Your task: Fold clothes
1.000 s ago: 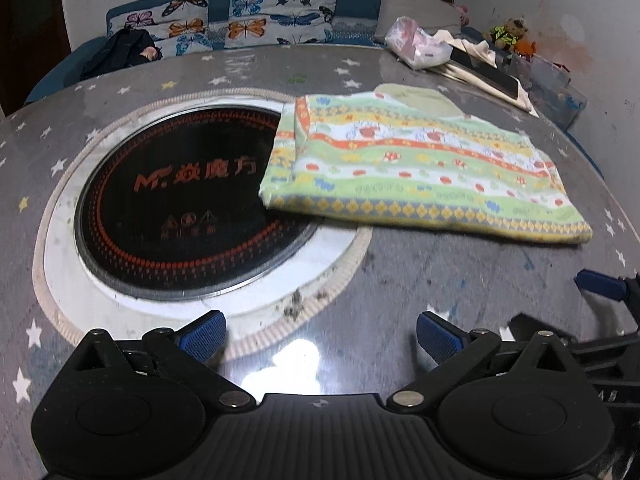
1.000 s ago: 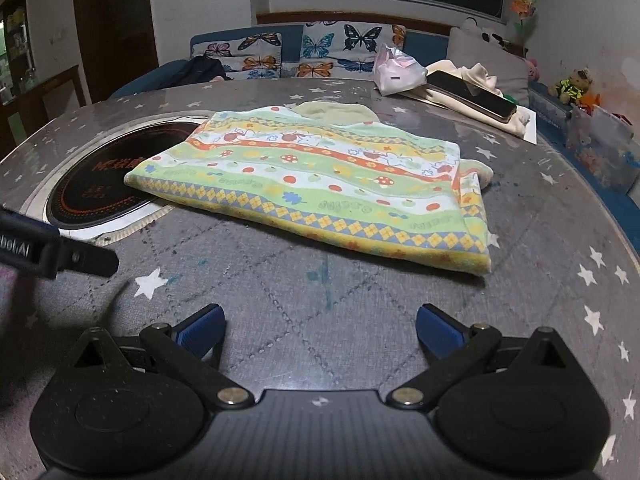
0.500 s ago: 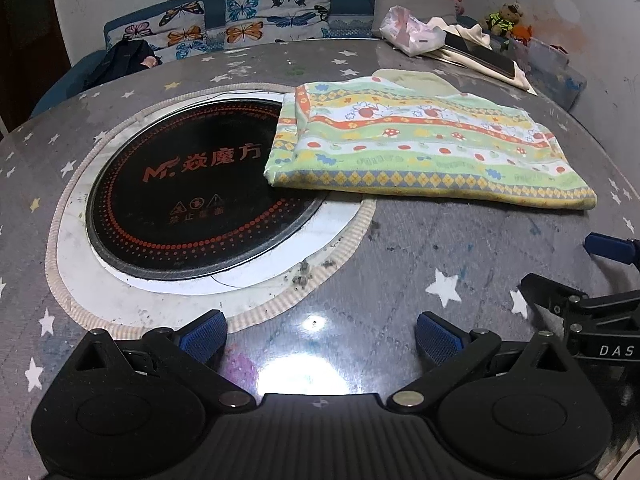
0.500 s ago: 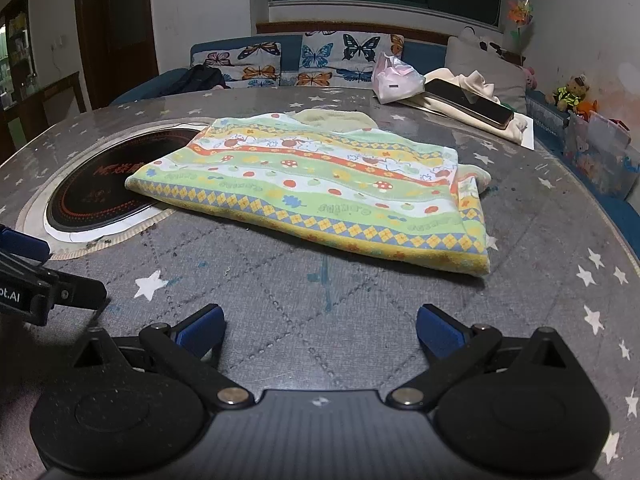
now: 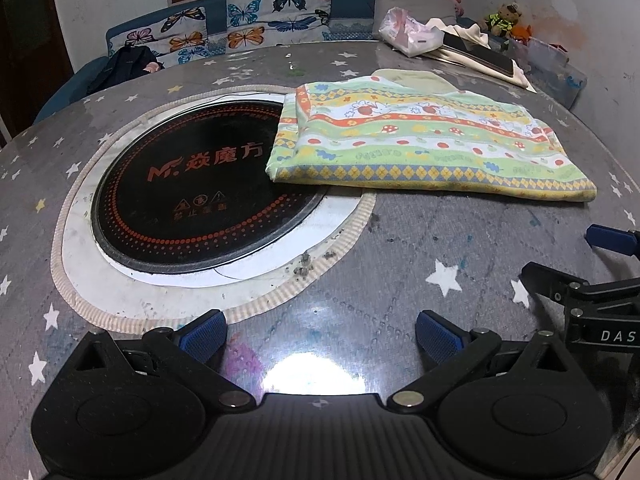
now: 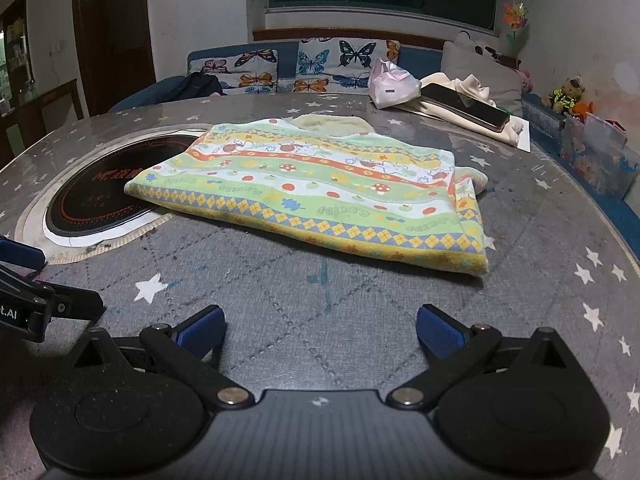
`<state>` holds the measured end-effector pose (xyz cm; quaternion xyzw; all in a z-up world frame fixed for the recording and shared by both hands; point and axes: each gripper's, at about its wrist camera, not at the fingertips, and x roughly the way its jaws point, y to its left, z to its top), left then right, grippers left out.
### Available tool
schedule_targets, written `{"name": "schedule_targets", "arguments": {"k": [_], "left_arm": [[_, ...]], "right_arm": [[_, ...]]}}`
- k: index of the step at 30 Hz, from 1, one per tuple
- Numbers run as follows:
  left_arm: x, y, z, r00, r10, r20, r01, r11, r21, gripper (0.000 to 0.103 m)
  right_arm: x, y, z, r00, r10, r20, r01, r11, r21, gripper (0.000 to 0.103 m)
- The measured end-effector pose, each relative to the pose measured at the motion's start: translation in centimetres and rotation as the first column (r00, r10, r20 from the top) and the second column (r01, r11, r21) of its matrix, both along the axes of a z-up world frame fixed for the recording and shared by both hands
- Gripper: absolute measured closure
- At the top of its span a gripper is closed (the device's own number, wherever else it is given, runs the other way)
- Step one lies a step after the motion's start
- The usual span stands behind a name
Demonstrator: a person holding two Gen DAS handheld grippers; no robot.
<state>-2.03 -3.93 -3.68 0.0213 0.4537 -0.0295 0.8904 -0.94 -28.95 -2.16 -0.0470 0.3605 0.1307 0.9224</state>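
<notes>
Left hand-held gripper (image 5: 320, 330) spread wide, empty, over bare table (image 5: 400, 280). Right hand-held gripper (image 6: 320, 326) likewise wide apart, nothing held. Folded patterned garment (image 6: 320, 188) lies flat at 12 o'clock from right gripper, 1 o'clock from left, one end overlapping round black cooktop (image 5: 192, 192).

My left wrist camera sits low over the near left part of the table (image 5: 400, 264) and faces the far side, with the round cooker (image 5: 192, 196) near before it. My right wrist camera sits low at the near right part and faces the same way. Both views share the folded garment (image 5: 432, 148) (image 6: 320, 192) and the far sofa (image 5: 256, 20) (image 6: 328, 64).
</notes>
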Motion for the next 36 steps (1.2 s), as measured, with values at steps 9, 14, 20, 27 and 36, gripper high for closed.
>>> {"name": "schedule_targets", "arguments": {"k": [9,14,20,27,36], "left_arm": [[-0.2,0.1,-0.1,1.0,-0.002,0.01,0.002,1.0,-0.001,0.0],[-0.3,0.0,-0.1,1.0,0.003,0.008,-0.003,1.0,-0.001,0.0],[-0.3,0.0,0.0,1.0,0.002,0.003,-0.002,1.0,0.003,0.0],[-0.6,0.0,0.1,1.0,-0.002,-0.01,0.002,1.0,0.004,0.0],[-1.2,-0.1,0.2,1.0,-0.003,-0.028,0.003,1.0,0.001,0.0]], "right_arm": [[0.1,0.1,0.1,1.0,0.004,-0.012,-0.004,1.0,-0.01,0.0],[0.0,0.1,0.1,1.0,0.004,-0.008,-0.004,1.0,-0.008,0.0],[-0.1,0.1,0.1,1.0,-0.002,-0.002,0.002,1.0,-0.006,0.0],[-0.1,0.2,0.2,1.0,-0.016,-0.009,0.016,1.0,-0.004,0.0],[-0.6,0.7,0.5,0.999,0.009,-0.031,-0.008,1.0,0.003,0.0]]}}
